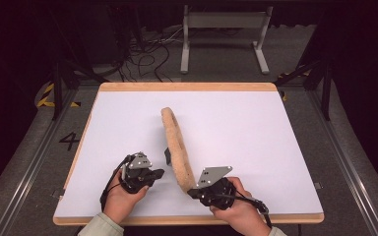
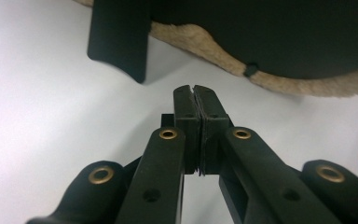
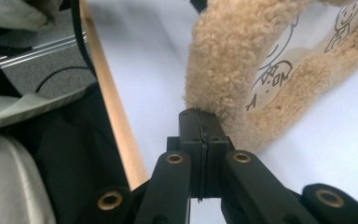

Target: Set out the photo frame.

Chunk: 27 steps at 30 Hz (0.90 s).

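- Slipper [image 1: 176, 142] stands on edge on the white table [image 1: 256, 128], between the two grippers: its black sole faces the left one, its fleecy rim and printed lining face the right one.
- Left gripper [image 1: 158, 173] rests on the table with its jaws pressed together on nothing; in the left gripper view the sole [image 2: 279, 32] and a black tab [image 2: 119, 39] lie just ahead of its tips, apart from them.
- Right gripper [image 1: 192, 192] has its jaws pressed together at the near end of the slipper; in the right gripper view the tips [image 3: 200, 122] sit against the fleece [image 3: 228, 60], seemingly pinching its rim, though little pile shows between them.
- Risk: the hold looks thin, only a tuft of fleece. A quick pull could let it slip out, and the slipper would flop flat.
- Risk: the left gripper offers no support, so a push from the right may tip the slipper onto it or slide it toward the table's near edge [image 3: 114, 112].
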Motion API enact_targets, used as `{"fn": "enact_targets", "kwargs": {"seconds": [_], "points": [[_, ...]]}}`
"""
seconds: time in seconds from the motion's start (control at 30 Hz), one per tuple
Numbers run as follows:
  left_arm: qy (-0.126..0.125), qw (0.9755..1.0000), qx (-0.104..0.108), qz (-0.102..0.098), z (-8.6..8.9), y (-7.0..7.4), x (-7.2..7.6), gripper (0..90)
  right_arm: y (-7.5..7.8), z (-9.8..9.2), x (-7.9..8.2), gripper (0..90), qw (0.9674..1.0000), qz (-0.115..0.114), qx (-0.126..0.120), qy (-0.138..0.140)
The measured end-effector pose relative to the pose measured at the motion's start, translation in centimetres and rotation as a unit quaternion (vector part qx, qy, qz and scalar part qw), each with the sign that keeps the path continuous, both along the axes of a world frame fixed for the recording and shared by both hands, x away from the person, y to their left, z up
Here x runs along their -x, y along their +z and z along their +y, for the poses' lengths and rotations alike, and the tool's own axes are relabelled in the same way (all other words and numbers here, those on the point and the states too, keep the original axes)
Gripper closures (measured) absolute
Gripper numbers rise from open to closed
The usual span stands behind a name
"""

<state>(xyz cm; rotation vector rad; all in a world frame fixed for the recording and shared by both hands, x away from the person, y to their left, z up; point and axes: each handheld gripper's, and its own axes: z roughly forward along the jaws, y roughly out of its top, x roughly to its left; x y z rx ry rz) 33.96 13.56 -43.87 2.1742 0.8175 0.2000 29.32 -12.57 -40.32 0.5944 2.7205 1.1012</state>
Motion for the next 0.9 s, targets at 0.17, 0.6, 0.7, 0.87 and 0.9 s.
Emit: {"fn": "enact_targets", "kwargs": {"seconds": [0.17,0.6,0.7,0.87,0.9], "points": [[0.006,1.0,0.003,0.003,0.1,-0.1,0.1,88.9,-0.2,0.2,-0.9,90.0,0.9997,-0.016,-0.005,-0.018],[0.007,1.0,-0.004,0.0,0.2,0.0,0.1,88.8,-0.3,-1.6,-1.1,90.0,0.9958,-0.058,-0.006,-0.071],[0.01,0.9999,-0.004,0.005,0.4,0.0,0.3,87.9,-1.3,-1.0,-1.3,90.0,0.9967,-0.051,0.009,-0.063],[0.019,0.9998,0.0,0.012,1.1,-0.1,0.6,87.4,-1.6,-0.1,-1.3,90.0,0.9978,-0.046,0.012,-0.046],[0.019,0.9998,0.0,0.012,1.1,-0.1,0.6,87.2,-1.6,-0.1,-1.3,90.0,0.9978,-0.046,0.012,-0.046]]}}
